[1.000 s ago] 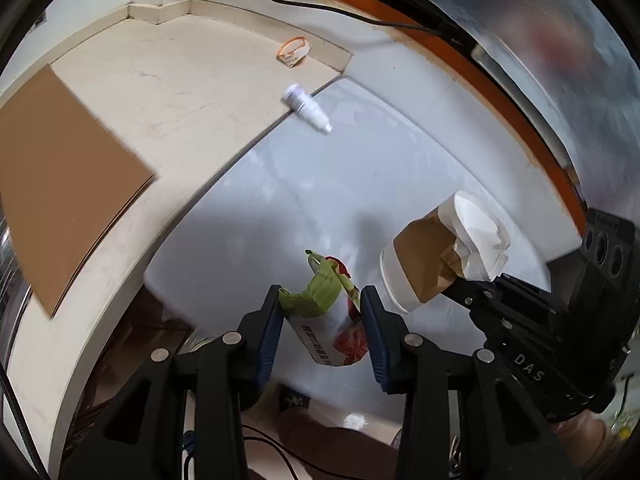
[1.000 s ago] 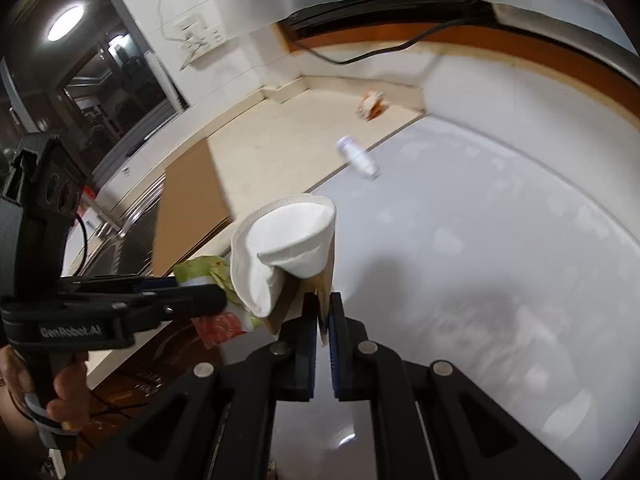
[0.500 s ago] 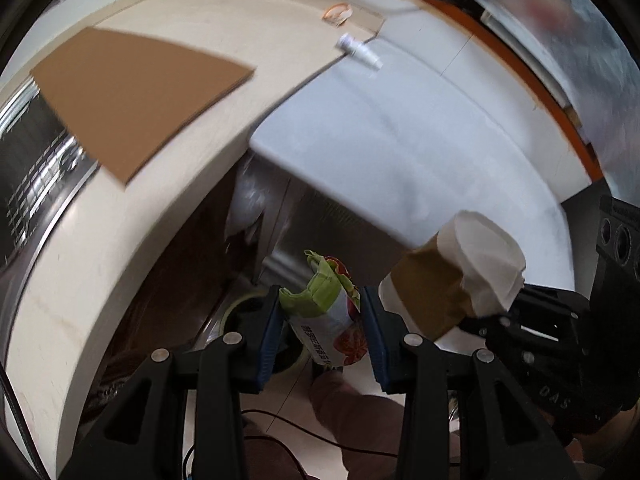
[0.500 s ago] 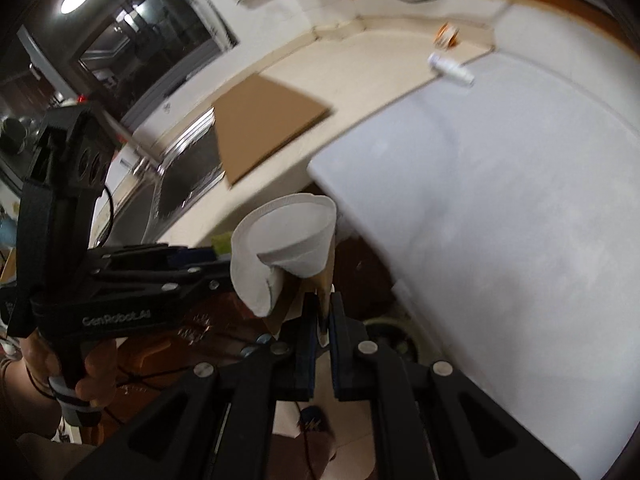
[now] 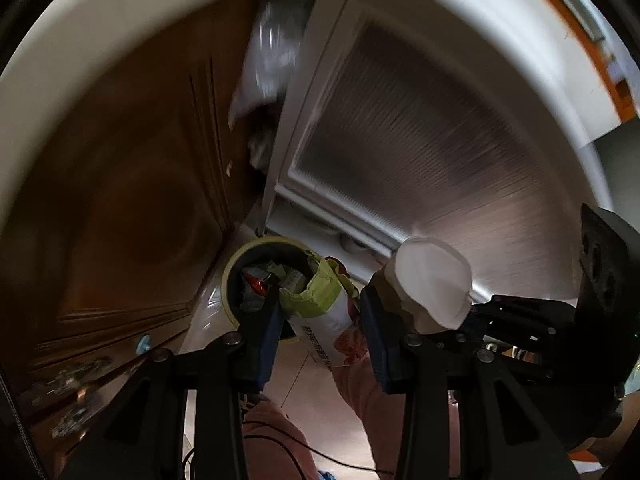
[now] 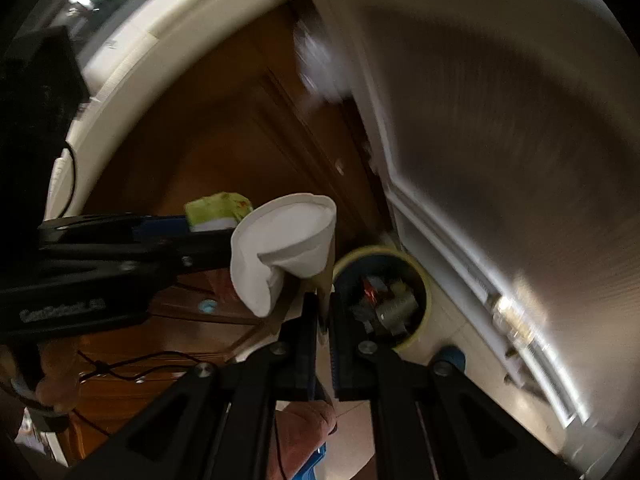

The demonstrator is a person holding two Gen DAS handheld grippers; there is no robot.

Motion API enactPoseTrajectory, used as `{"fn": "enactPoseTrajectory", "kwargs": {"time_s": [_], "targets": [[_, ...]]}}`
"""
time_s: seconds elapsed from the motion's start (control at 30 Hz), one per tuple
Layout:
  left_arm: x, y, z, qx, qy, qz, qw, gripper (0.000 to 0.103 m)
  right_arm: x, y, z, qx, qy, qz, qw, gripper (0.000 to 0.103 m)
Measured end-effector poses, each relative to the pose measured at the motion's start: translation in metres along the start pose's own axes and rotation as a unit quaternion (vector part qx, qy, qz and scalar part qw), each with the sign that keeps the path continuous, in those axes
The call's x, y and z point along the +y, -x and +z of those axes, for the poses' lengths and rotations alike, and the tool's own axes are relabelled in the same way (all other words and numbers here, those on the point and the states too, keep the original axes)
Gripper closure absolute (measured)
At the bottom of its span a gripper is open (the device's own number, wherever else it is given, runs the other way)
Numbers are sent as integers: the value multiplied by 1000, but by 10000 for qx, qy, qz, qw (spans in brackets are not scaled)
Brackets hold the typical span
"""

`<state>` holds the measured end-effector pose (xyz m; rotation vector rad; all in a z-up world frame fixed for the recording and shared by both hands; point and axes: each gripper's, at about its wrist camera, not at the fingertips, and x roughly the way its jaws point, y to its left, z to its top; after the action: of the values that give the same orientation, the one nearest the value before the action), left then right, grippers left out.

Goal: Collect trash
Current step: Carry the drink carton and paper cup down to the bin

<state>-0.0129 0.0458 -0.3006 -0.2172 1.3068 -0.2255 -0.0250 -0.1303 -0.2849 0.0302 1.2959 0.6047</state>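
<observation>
We hold the snack packet (image 5: 328,320) and crushed paper cup (image 6: 280,252) in clamped jaws above the bin (image 5: 240,264); next, we release.

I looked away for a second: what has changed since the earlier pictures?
Both grippers swung down from the white countertop to the yellow-rimmed trash bin on the floor. Unchanged: the left gripper still clamps the snack wrapper, and the right gripper still pinches the crushed paper cup. Nothing released yet.

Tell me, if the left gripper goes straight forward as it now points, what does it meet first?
Most likely the trash bin on the floor: the left gripper, shut on the snack bag, points at its open mouth, though depth is unclear.
</observation>
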Motion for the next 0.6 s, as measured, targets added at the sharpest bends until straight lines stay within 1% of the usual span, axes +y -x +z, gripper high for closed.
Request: {"fn": "enactPoseTrajectory", "kwargs": {"time_s": [0.13,0.3,0.5,0.6], "targets": [[20,-57,-12,234,15,18,9997,66,-23,-53,-16,246,-376,-71,9990,98],[42,-123,-23,400,62,47,9992,65,-53,-122,-34,527,-735,-228,9956,98],[61,-183,-36,528,102,44,9985,64,-80,-192,-48,717,-973,-375,9920,97],[67,-211,-35,569,70,69,9983,61,-87,-218,-52,769,-1047,-336,9910,96]]}}
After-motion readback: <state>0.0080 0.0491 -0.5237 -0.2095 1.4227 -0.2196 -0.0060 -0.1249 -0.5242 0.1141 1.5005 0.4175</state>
